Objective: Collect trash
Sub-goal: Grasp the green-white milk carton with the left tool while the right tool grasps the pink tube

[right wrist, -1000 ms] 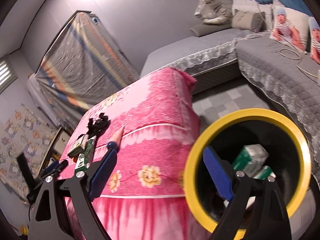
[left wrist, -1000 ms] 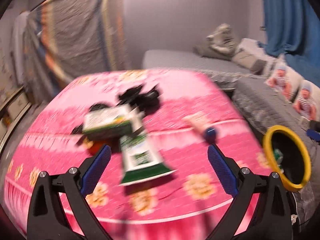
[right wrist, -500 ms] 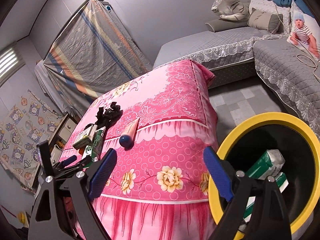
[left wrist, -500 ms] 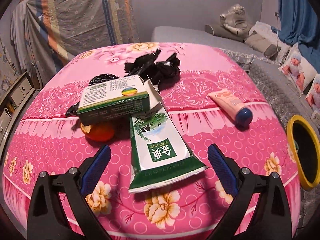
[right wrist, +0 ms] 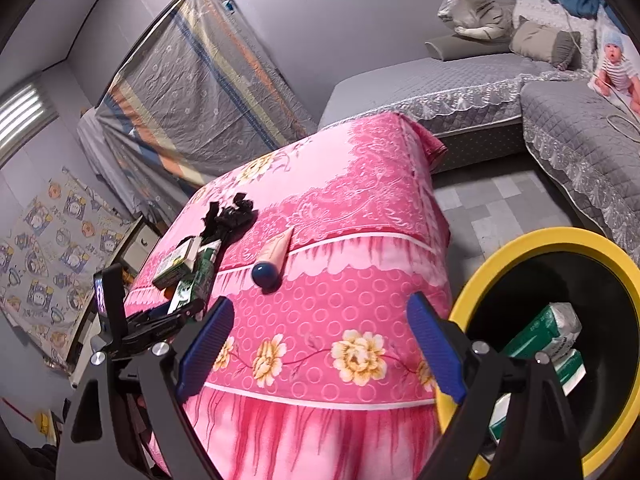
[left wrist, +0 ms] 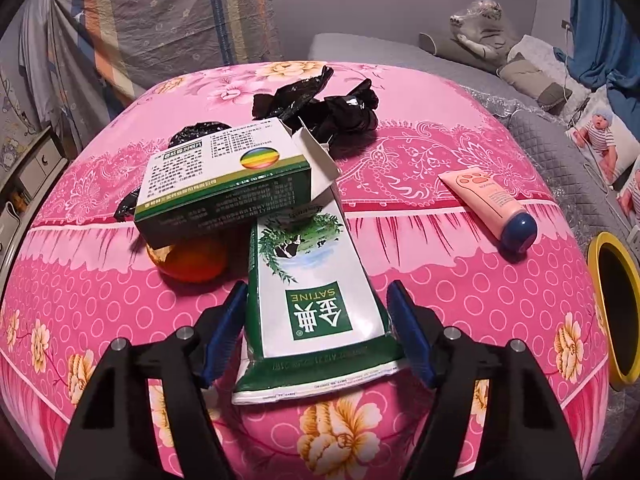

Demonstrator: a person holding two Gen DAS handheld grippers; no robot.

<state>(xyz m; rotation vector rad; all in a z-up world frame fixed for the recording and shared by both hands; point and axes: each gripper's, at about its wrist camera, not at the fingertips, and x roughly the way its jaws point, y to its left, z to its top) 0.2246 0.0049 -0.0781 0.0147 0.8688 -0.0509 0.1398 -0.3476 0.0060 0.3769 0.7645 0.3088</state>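
Observation:
A flattened green-and-white milk carton [left wrist: 312, 304] lies on the pink flowered tablecloth [left wrist: 440, 288], its far end tucked under a green medicine box [left wrist: 224, 184]. My left gripper [left wrist: 316, 292] straddles the carton's near end. Its jaws are closing, and both blue pads [left wrist: 224, 328] touch the carton's side edges. An orange [left wrist: 192, 260], crumpled black bags [left wrist: 332, 108] and a pink tube with a blue cap [left wrist: 492, 200] also lie on the table. My right gripper [right wrist: 320, 304] is open and empty in front of the table's near edge, beside the yellow-rimmed bin [right wrist: 520, 248].
The bin holds green-and-white cartons [right wrist: 540, 332] and stands on the floor at the table's right corner [left wrist: 596, 248]. Grey sofas [right wrist: 580, 120] run behind and to the right. A covered rack [right wrist: 192, 92] and a small cabinet [left wrist: 36, 164] stand to the left.
My left gripper came down and forward onto the carton, and its jaws narrowed from wide apart to the carton's edges. My right gripper swung left, away from the bin's mouth, still open.

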